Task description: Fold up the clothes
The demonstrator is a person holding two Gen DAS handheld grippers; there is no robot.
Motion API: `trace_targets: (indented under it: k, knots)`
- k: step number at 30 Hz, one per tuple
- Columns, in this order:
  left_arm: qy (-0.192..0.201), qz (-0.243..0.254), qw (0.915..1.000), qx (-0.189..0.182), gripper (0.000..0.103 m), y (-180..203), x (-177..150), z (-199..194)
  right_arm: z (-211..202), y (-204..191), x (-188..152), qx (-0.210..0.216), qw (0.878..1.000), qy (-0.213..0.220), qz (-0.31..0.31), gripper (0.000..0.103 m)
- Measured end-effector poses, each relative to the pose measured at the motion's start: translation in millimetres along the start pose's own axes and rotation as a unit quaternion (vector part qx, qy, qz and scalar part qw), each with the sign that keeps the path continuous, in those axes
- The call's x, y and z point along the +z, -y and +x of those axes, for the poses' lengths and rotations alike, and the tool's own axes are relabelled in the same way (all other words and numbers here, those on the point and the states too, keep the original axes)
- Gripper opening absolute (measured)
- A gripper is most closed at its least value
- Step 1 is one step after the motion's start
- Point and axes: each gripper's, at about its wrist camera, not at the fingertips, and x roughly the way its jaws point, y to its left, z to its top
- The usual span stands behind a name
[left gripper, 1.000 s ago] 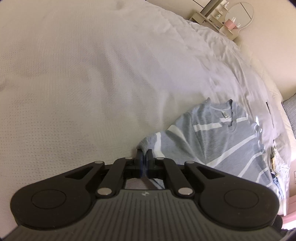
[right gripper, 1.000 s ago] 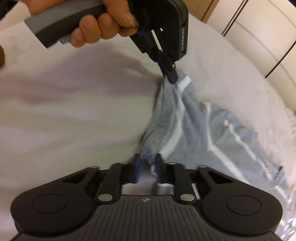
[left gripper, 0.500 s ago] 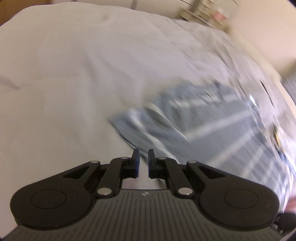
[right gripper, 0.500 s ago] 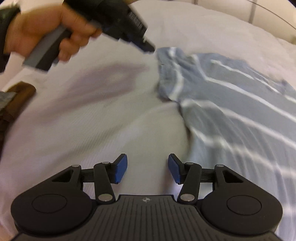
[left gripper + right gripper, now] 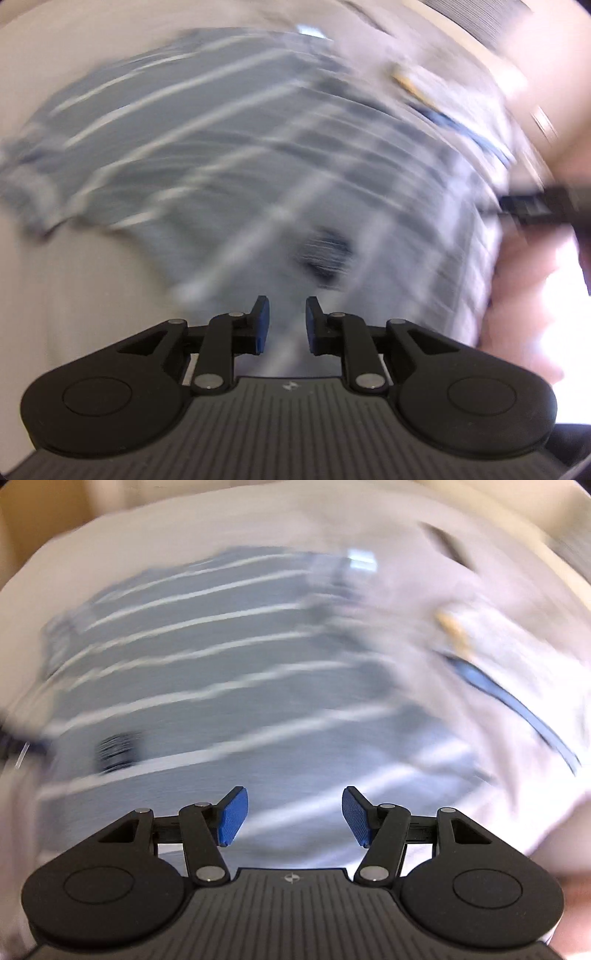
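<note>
A grey-blue T-shirt with thin white stripes (image 5: 229, 147) lies spread on the white bed, blurred by motion in both views; it also shows in the right wrist view (image 5: 240, 686). My left gripper (image 5: 287, 325) is open with a narrow gap, empty, above the shirt's near part. My right gripper (image 5: 293, 818) is wide open and empty over the shirt's near edge. A small dark patch (image 5: 327, 254) shows on the shirt, also in the right wrist view (image 5: 118, 749).
The white bedcover (image 5: 258, 520) surrounds the shirt. A pale garment with blue and tan trim (image 5: 491, 672) lies to the right of the shirt. The other hand and gripper (image 5: 535, 210) blur at the right edge of the left wrist view.
Both grippers have let go of the shirt's sleeve and opened. The shirt now lies flat on the bed. Both cameras have swung fast over the shirt's body.
</note>
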Motion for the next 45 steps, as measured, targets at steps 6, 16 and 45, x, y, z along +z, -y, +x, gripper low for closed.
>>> trace_targets:
  k: [6, 16, 45]
  knots:
    - [-0.033, 0.153, 0.9876, 0.013, 0.017, 112.5, -14.1, 23.1, 10.0, 122.4, -26.1, 0.02, 0.99, -0.008, 0.142, 0.058]
    - [-0.091, 0.381, 0.9108, 0.131, 0.023, 226.5, -32.2, 120.4, 65.4, 212.4, -28.1, 0.14, 0.958, 0.0, 0.252, 0.058]
    - [-0.161, 0.297, 0.9401, 0.048, 0.0, 189.0, -0.2, 91.2, 73.1, 270.2, -49.0, 0.124, 0.94, -0.019, 0.316, 0.025]
